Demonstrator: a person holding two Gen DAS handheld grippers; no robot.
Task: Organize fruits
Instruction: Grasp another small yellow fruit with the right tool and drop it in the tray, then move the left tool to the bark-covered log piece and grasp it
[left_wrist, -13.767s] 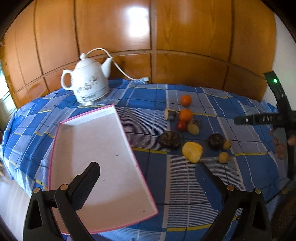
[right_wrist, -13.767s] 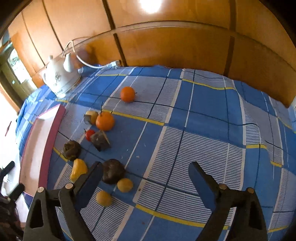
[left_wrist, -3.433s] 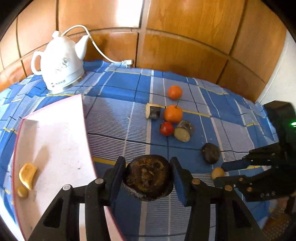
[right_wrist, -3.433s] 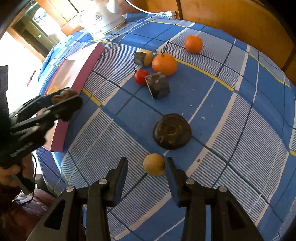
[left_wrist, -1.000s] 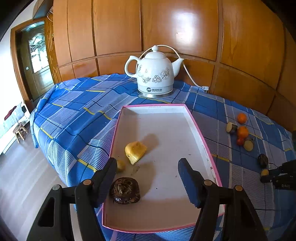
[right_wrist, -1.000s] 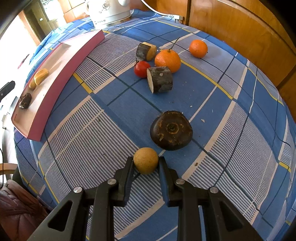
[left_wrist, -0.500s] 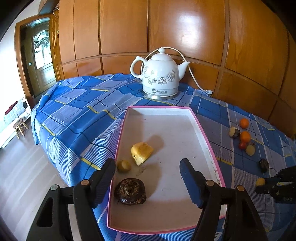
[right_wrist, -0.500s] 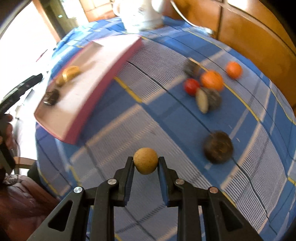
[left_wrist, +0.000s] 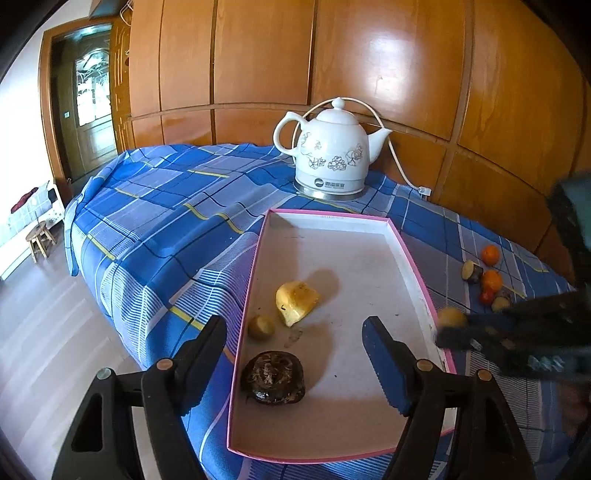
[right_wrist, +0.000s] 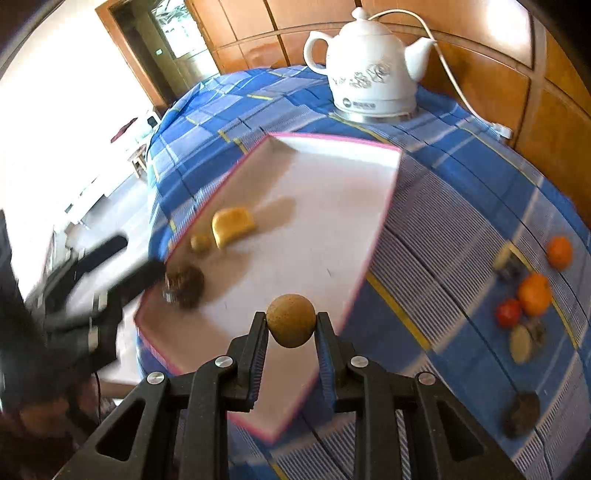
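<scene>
Over the near right rim of the pink tray (right_wrist: 380, 206), the right gripper (right_wrist: 290, 326) has its fingers clamped on a small round brown fruit (right_wrist: 290, 320), held by two narrow contact spots, so a jolt could roll it out onto the blue checked cloth (right_wrist: 454, 206) or the floor. If it is let go from this height it may bounce or roll into the yellow piece (right_wrist: 233, 221) or the dark fruit (right_wrist: 184, 286). With its fingers apart, having just been widening, and empty, the left gripper (left_wrist: 295, 350) hovers above the tray's near end, where the two could collide.
</scene>
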